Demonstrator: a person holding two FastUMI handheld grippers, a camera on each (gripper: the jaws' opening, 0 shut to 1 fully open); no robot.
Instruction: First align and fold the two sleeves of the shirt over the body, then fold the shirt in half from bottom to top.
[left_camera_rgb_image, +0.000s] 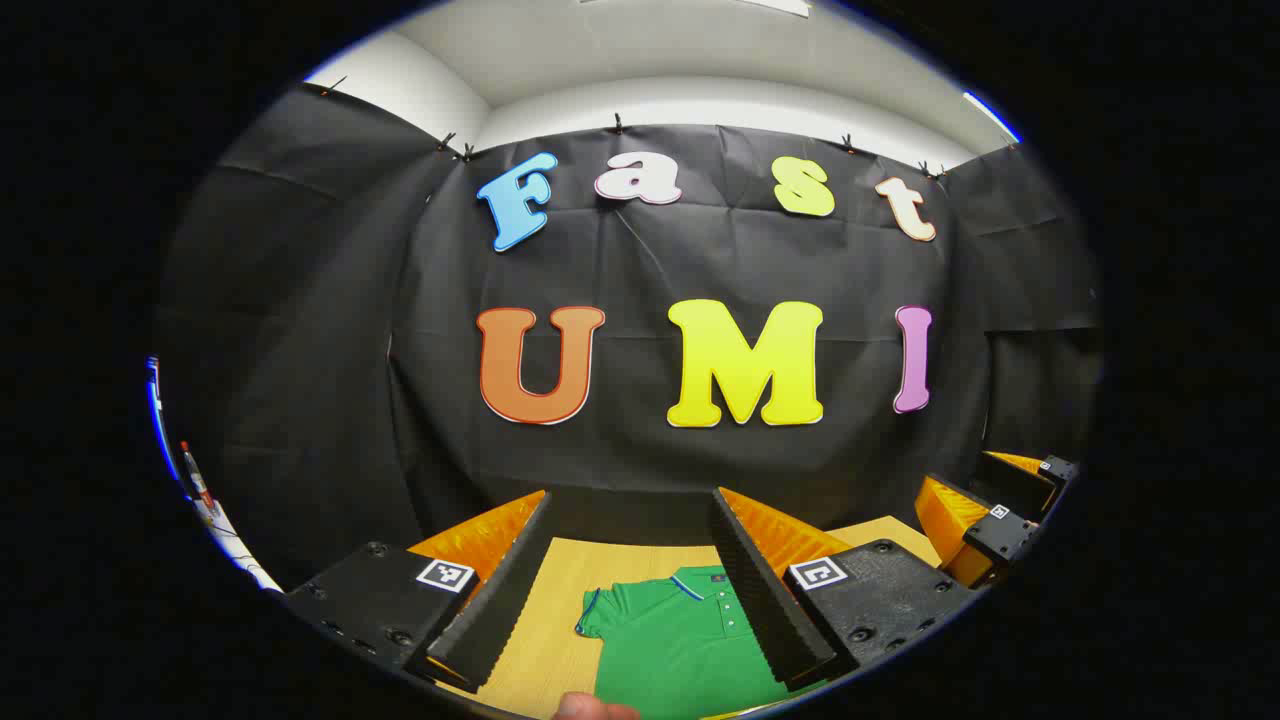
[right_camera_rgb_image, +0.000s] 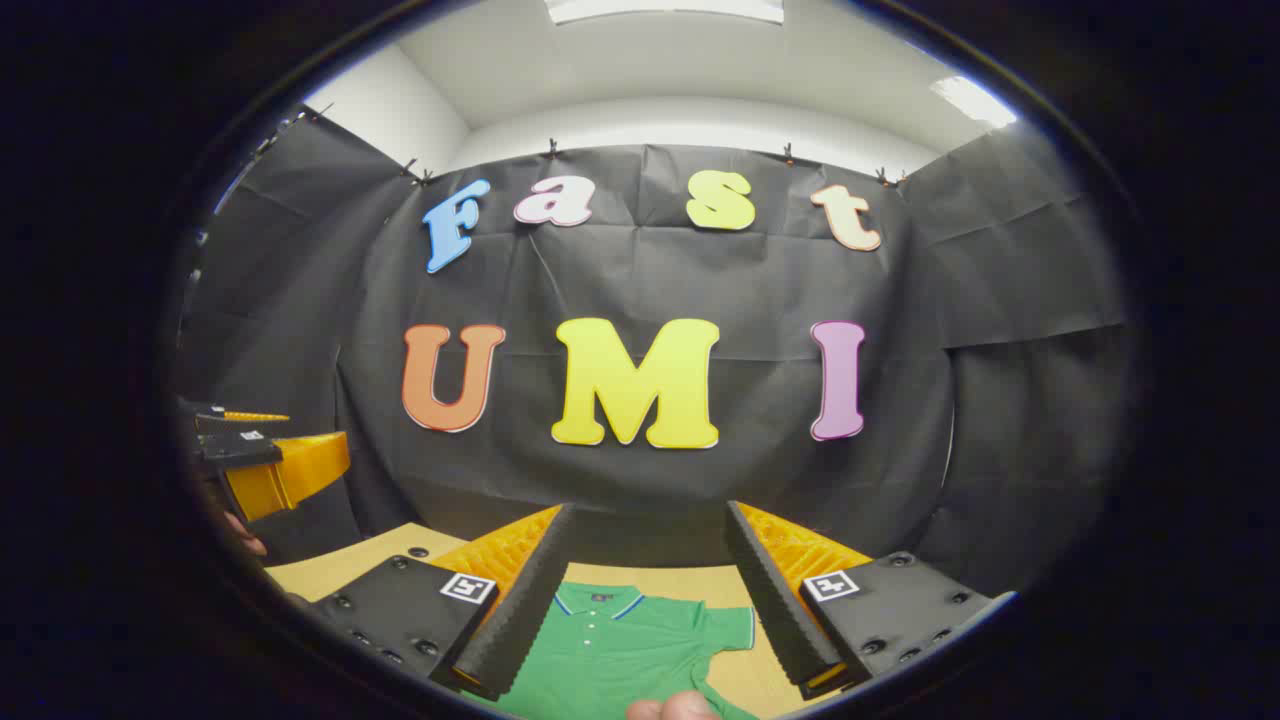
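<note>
Green shirt (right_camera_rgb_image: 610, 650) with blue-white collar trim on tan table (left_camera_rgb_image: 540, 640).

A pale wooden table (left_camera_rgb_image: 560, 620) stands at the foot of a booth hung with black cloth (left_camera_rgb_image: 640, 270), the fabric creased and held along its top edge by small dark clips (left_camera_rgb_image: 618, 124). Above the cloth, white walls (right_camera_rgb_image: 390, 100) rise to a white ceiling (right_camera_rgb_image: 700, 60) where a bright light panel (right_camera_rgb_image: 665, 10) glows overhead and a second one (right_camera_rgb_image: 972, 98) shines off to the side.
</note>
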